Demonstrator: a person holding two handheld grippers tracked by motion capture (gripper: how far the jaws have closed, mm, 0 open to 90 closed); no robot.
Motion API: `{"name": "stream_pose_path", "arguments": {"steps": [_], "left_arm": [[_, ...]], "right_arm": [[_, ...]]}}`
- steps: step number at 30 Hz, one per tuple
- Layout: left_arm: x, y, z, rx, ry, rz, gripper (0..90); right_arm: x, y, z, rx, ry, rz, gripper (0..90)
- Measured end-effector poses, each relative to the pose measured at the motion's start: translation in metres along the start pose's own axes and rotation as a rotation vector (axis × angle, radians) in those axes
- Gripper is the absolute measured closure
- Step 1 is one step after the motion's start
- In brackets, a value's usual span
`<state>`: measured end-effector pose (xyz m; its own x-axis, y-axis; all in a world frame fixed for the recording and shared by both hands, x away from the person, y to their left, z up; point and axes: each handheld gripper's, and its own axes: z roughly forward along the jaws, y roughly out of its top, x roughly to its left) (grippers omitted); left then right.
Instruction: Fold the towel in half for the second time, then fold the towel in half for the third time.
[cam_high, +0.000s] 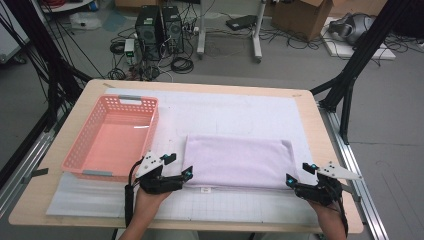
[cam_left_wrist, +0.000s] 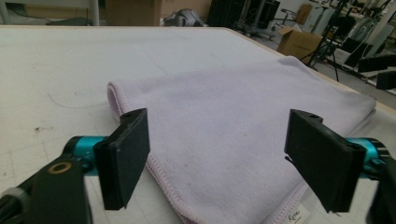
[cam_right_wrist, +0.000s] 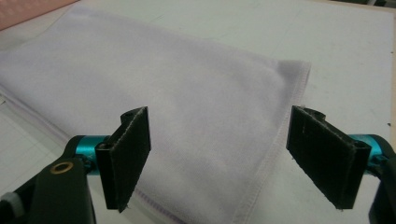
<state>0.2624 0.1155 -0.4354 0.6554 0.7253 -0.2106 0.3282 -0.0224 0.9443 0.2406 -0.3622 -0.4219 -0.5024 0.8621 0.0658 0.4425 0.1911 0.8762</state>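
folded lilac fleece towel w/ stitched hem, flat rectangle — pink lattice plastic basket

Robotics or data-collection lab, not a home. Light wooden table with a white gridded mat, standing on a bare grey concrete floor. Black tripod-style stand legs flank the table. Behind it, two black PC towers sit directly on the floor amid tangled loose cables. White legs of a rolling stand, open cardboard boxes, and what looks like a headset on a white foam sheet. More boxes and stands show in the left gripper view.
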Motion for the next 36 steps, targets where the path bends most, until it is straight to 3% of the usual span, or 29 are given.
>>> {"name": "stream_pose_path", "arguments": {"steps": [15,19,26,31,36], "left_arm": [[0.0014,-0.0013,-0.002,0.029,0.022,0.003,25.5],[0.0033,-0.0033,-0.0023,0.043,0.003,-0.026,27.2],[0.0042,-0.0046,0.0001,0.073,0.011,-0.035,27.2],[0.0032,-0.0047,0.002,0.098,0.027,-0.071,25.8],[0.0026,-0.0061,0.0043,0.136,0.04,-0.063,26.9]], "right_arm": [[0.0026,0.0005,0.0033,0.008,-0.007,-0.016,20.6],[0.0022,0.0015,0.005,0.003,-0.007,0.0,20.6],[0.003,0.0015,0.0073,0.013,-0.004,-0.005,20.6],[0.0032,0.0019,0.0064,0.017,0.0,-0.023,20.7],[0.0034,0.0015,0.0081,0.021,0.008,-0.024,20.6]]}}
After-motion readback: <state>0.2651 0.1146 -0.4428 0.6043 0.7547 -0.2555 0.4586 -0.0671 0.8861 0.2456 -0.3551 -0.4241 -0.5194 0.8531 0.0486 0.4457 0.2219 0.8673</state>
